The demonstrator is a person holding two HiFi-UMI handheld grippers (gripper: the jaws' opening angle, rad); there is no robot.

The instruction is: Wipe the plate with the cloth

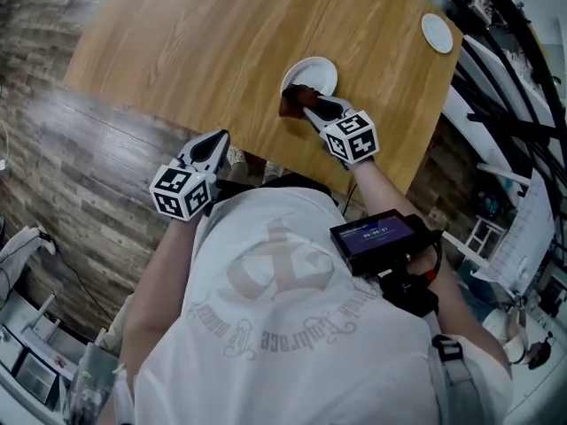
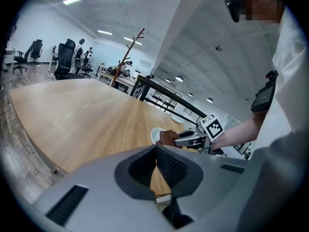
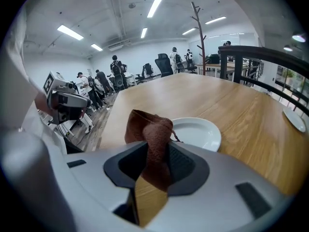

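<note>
A small white plate (image 1: 315,72) (image 3: 198,131) (image 2: 155,134) sits on the wooden table (image 1: 221,51) near its front edge. My right gripper (image 1: 307,104) (image 3: 155,154) is shut on a brown cloth (image 1: 295,100) (image 3: 150,134) (image 2: 167,137), which bunches up over the plate's near left rim. My left gripper (image 1: 219,140) (image 2: 156,153) hangs at the table's front edge, left of the plate and apart from it, jaws shut with nothing between them.
A second small white plate (image 1: 436,32) (image 3: 294,118) lies at the table's far right edge. Black railings (image 1: 496,69) run beyond the table on the right. Office chairs and a coat stand (image 3: 199,33) stand far behind. The person's body fills the near side.
</note>
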